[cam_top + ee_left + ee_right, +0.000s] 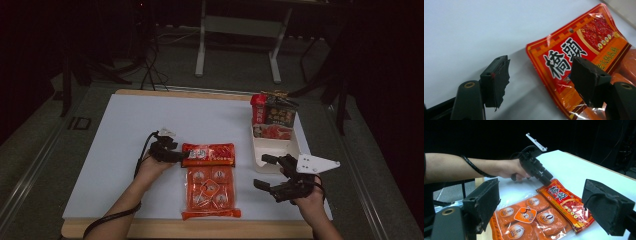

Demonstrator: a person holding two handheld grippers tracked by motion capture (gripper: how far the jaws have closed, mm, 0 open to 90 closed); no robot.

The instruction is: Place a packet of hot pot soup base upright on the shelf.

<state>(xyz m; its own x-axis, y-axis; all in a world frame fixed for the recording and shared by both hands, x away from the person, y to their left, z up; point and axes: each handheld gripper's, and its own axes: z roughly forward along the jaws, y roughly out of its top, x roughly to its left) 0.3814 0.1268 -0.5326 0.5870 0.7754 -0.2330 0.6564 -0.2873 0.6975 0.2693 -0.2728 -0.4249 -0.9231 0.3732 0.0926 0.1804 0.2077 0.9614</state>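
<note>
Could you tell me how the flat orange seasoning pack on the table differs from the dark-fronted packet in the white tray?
The orange seasoning pack lies flat on the white table; the dark-fronted packet stands upright in the white tray. The pack is larger and mostly orange and red, the packet mostly dark. The left tongs reach the pack's corner; nothing touches the packet. Both are glossy printed food packaging.

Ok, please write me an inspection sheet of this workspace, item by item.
Surface: white board on a wooden table edge.
Job's things: orange-red pouch pack lying flat, its header toward the far side.
Clutter: white tray at the right with upright snack packs at its far end.
Grippers: left gripper open, fingers astride the pack's header corner; right gripper open, holding nothing.
Cables: black cable trailing from the left gripper.
Surroundings: dark room, metal table legs behind.
</note>
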